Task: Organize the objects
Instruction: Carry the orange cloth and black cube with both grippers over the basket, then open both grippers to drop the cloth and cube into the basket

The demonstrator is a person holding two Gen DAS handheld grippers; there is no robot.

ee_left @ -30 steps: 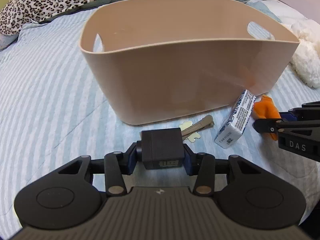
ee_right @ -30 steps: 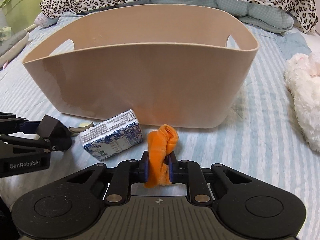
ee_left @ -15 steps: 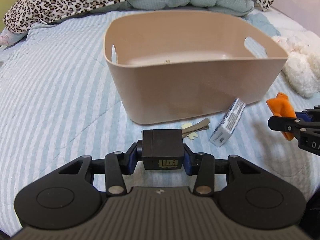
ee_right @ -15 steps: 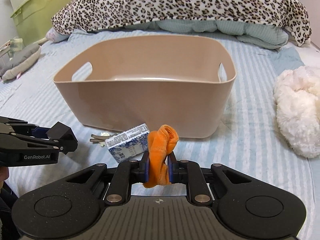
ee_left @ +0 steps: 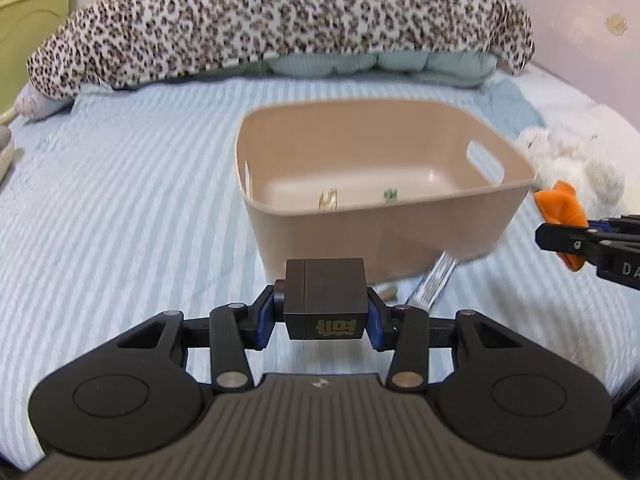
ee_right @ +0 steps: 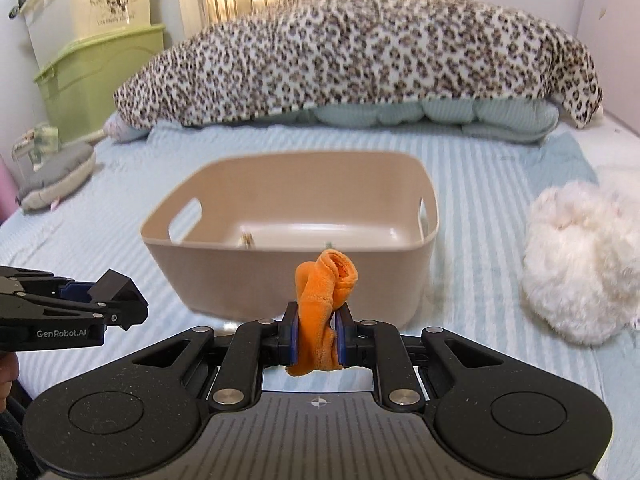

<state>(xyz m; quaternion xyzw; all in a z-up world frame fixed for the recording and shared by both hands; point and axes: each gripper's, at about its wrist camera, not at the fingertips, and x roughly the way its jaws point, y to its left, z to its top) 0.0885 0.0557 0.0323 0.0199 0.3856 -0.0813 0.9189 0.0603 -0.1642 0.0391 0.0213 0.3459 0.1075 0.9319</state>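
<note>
My left gripper (ee_left: 326, 314) is shut on a black cube-shaped box (ee_left: 325, 296) with gold lettering, held above the bed in front of the beige plastic bin (ee_left: 384, 236). My right gripper (ee_right: 317, 338) is shut on an orange cloth (ee_right: 322, 304), also raised in front of the bin (ee_right: 288, 280). The orange cloth shows at the right of the left wrist view (ee_left: 560, 212). Two small items (ee_left: 328, 200) lie on the bin's floor. A blue-and-white patterned box (ee_left: 432, 284) lies on the bed by the bin's near wall.
A leopard-print blanket (ee_right: 360, 56) over teal pillows lies behind the bin. A white fluffy toy (ee_right: 580, 264) sits to the bin's right. Green storage boxes (ee_right: 92, 76) stand at the far left, with a grey cushion (ee_right: 56, 172) on the bed's left edge.
Both grippers have risen and pulled back with their objects, so the bin looks smaller and its floor now shows. The hair clip beside the patterned box is now mostly hidden.
</note>
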